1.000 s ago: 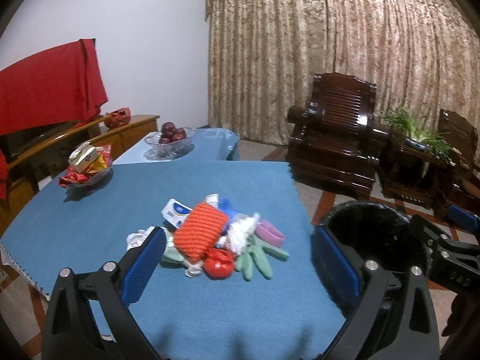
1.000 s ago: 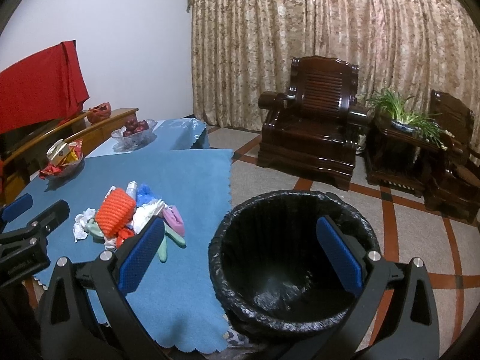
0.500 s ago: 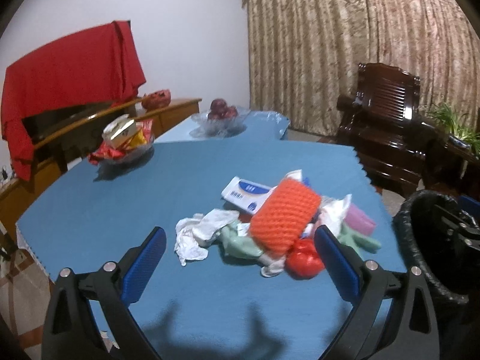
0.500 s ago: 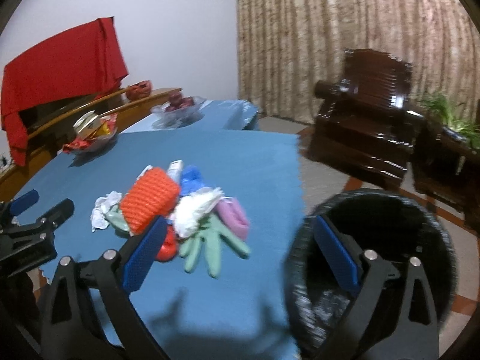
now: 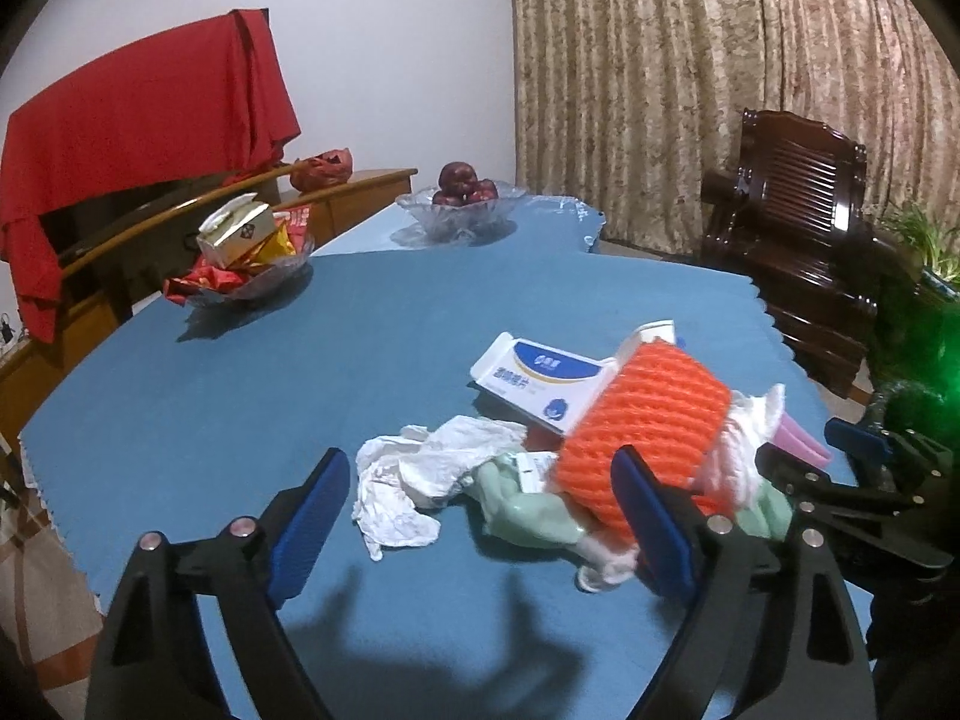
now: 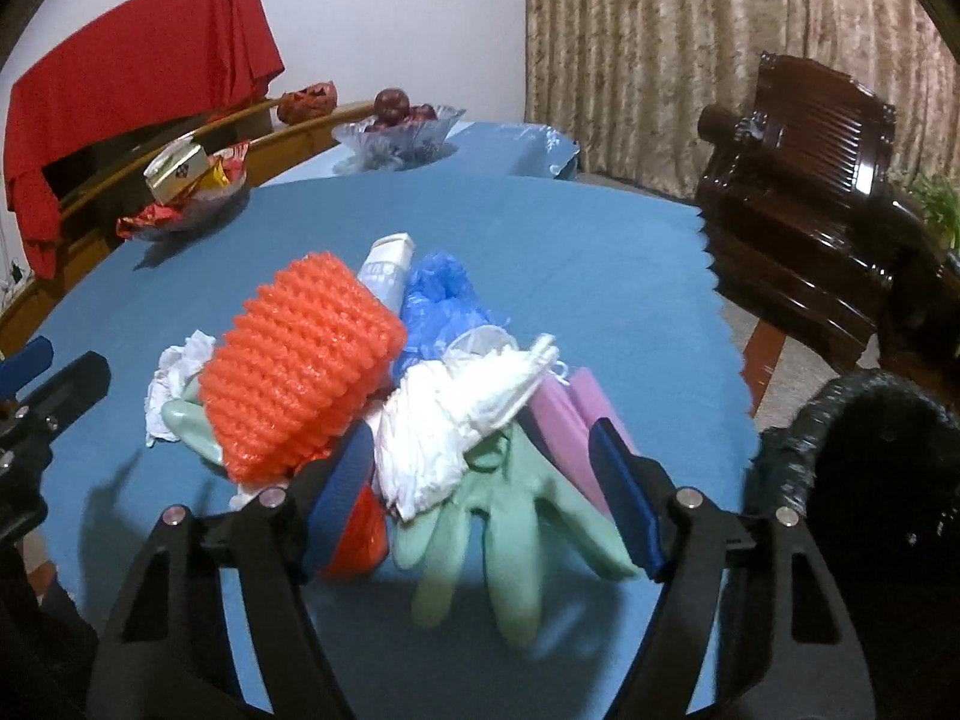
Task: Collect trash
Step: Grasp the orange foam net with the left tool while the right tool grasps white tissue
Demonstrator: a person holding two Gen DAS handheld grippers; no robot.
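Pretty clearly someone's living room at home: heavy patterned curtains [image 5: 720,90] across the back wall, a dark carved wooden armchair [image 5: 798,228] in front of them, and a table with a blue tablecloth [image 5: 300,360]. There's a glass bowl of red fruit [image 5: 462,204] and a dish of snack packets [image 5: 246,252] on it (very lived-in), plus a wooden sideboard [image 5: 354,192] with a red cloth [image 5: 138,114] draped over something dark beside it.
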